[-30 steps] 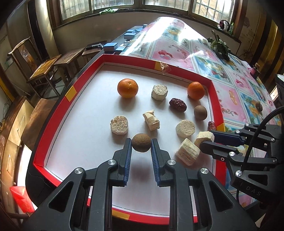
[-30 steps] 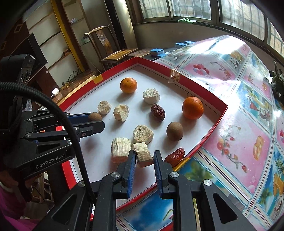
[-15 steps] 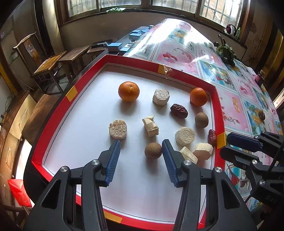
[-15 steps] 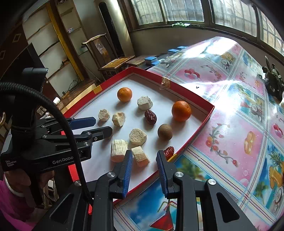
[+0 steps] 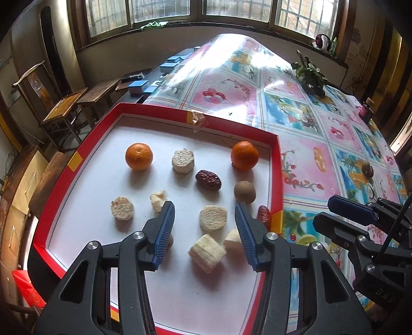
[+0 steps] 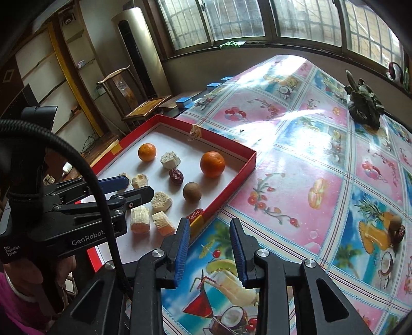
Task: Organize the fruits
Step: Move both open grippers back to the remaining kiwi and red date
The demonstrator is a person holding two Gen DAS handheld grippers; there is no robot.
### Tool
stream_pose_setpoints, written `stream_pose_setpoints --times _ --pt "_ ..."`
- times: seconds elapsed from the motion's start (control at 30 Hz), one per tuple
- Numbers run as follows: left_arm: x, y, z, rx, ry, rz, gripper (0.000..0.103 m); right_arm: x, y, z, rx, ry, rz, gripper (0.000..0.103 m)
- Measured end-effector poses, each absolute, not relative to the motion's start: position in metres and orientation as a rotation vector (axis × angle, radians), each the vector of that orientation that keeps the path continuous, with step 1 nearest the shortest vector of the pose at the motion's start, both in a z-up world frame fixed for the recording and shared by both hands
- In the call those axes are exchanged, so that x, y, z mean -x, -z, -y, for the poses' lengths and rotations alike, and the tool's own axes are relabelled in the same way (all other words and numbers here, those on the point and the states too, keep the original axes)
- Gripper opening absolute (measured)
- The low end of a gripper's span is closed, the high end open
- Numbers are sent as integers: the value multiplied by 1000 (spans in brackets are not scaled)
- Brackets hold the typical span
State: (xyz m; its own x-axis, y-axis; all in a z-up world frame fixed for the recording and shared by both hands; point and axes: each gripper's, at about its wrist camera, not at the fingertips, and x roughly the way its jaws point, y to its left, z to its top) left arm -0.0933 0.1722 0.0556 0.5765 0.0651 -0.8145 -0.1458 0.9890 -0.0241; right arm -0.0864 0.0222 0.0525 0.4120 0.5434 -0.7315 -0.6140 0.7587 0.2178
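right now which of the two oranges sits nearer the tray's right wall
The orange by the tray's far right corner; the other orange sits well to the left, past the pale round slice.

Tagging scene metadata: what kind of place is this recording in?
Probably a lived-in home room, perhaps a dining or sitting room, not a lab. A fruit-print plastic tablecloth covers a big table, carved wooden chairs stand by the wall, and a floor-standing air conditioner sits beside barred windows.

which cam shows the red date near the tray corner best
Neither is great. The left wrist view shows the red date larger, though the left claw fingertip partly covers it. The right wrist view shows it smaller, hidden low behind the tray wall.
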Motion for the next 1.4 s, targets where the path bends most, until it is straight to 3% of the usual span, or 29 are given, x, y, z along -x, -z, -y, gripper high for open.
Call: stream_pose_setpoints --times 0.73,1.4 --pt "47 -45 -52 -5 67 -992 49 64 -42 97 -41 -479 -907 37" --pt "10 -39 -8 -27 157 -1032 49 24 -34 181 19 -226 -946 43"
